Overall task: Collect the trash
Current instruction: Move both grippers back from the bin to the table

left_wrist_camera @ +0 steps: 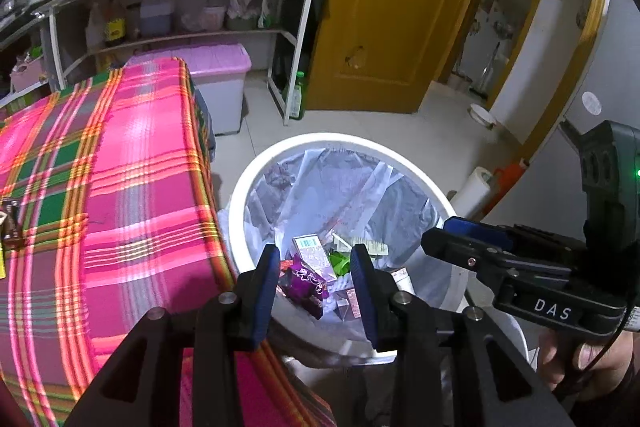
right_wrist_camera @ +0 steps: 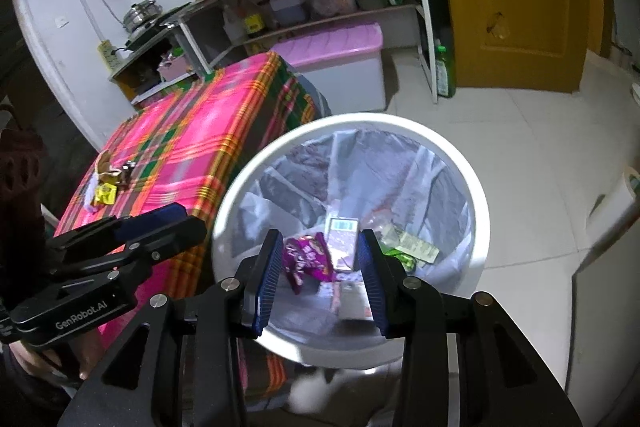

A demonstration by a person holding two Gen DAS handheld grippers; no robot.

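Above the white bin beside the plaid table, both tongs agape and empty, purple wrapper inside.

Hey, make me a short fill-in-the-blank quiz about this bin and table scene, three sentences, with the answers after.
1. The white trash bin is lined with a clear plastic ____.
2. The table beside the bin wears a pink ____ cloth.
3. The purple snack wrapper lies ____ the bin.

Missing words: bag; plaid; inside
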